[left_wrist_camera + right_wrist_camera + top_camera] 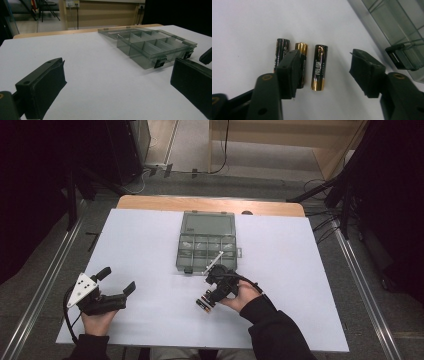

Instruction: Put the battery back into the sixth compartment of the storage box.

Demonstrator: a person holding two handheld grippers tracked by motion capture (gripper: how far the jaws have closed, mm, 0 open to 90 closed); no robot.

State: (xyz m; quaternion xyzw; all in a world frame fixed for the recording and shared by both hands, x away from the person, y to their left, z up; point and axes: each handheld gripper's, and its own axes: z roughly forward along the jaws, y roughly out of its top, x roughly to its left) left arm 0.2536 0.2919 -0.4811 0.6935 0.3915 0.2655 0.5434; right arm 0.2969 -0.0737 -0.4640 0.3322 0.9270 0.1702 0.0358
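Three batteries [320, 67] lie side by side on the white table [150, 250], just before the open compartment box [207, 251]. The right gripper [325, 72] is held low over them, jaws partly apart, nothing clamped; one battery should be centred between the pads. The left gripper [117, 87] rests open, well apart.

3 black-gold AA batts [319, 67] lying side-by-side on table.

Black tools [117, 281], grey 3-cornered plate [83, 288], black cable, seemingly dark sleeves
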